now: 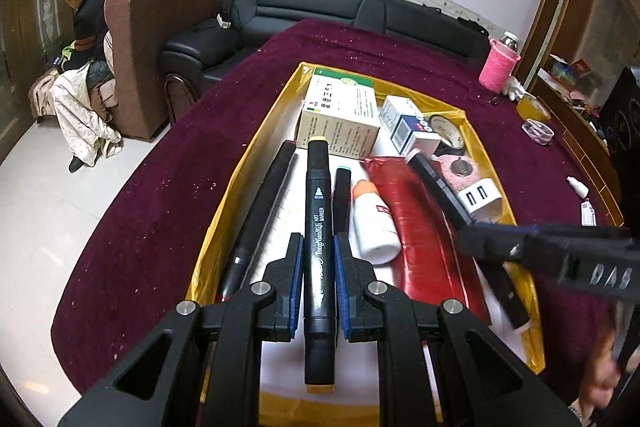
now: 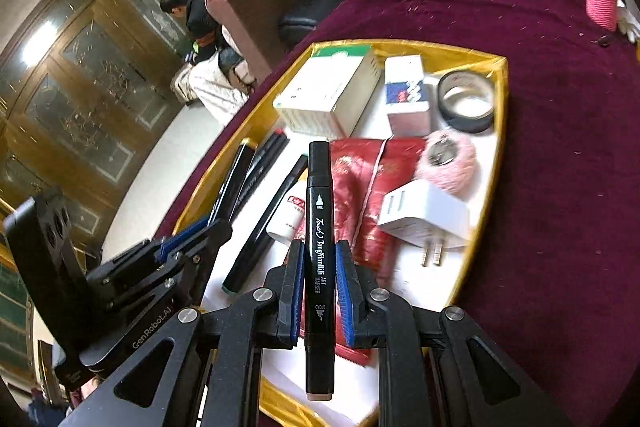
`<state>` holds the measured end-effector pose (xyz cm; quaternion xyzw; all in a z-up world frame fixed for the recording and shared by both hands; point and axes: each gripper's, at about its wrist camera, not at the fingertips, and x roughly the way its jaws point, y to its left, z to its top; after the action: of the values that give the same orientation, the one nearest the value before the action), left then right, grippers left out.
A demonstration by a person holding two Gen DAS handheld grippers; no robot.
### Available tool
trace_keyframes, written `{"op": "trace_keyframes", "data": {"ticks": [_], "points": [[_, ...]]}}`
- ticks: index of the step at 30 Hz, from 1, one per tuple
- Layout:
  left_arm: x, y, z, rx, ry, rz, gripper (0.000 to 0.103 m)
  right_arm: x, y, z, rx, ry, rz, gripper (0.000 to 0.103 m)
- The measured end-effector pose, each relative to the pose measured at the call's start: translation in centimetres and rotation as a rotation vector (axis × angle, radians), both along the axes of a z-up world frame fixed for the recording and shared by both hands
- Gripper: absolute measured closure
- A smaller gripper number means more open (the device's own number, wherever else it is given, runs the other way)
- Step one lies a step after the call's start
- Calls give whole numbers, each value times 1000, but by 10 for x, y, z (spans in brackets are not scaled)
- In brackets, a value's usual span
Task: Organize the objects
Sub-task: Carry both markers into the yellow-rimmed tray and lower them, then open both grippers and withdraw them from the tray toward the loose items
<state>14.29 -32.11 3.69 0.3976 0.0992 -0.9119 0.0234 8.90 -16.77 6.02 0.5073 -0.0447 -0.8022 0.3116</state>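
My left gripper is shut on a black art marker with yellow ends, held over the yellow tray. My right gripper is shut on a black art marker with beige ends, also over the tray. The right gripper shows at the right in the left wrist view, and the left gripper shows at the lower left in the right wrist view. In the tray lie other black markers, a white glue bottle, a red pouch, a white charger and boxes.
The tray sits on a maroon tablecloth. A tape roll and pink yarn lie at the tray's far right. A pink-sleeved bottle stands far right. A black sofa and a seated person are behind.
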Motion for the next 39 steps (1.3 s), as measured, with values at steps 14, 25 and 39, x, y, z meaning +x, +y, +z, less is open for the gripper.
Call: {"op": "trace_keyframes", "data": {"ticks": [14, 25, 39], "points": [[2, -6, 5, 56, 31, 16, 52, -6, -12, -13, 14, 2, 12, 85], [28, -12, 35, 193, 136, 23, 17, 9, 3, 13, -2, 120, 6, 42], [36, 93, 72, 138, 188, -242, 11, 11, 142, 23, 38, 211, -217, 27]]}}
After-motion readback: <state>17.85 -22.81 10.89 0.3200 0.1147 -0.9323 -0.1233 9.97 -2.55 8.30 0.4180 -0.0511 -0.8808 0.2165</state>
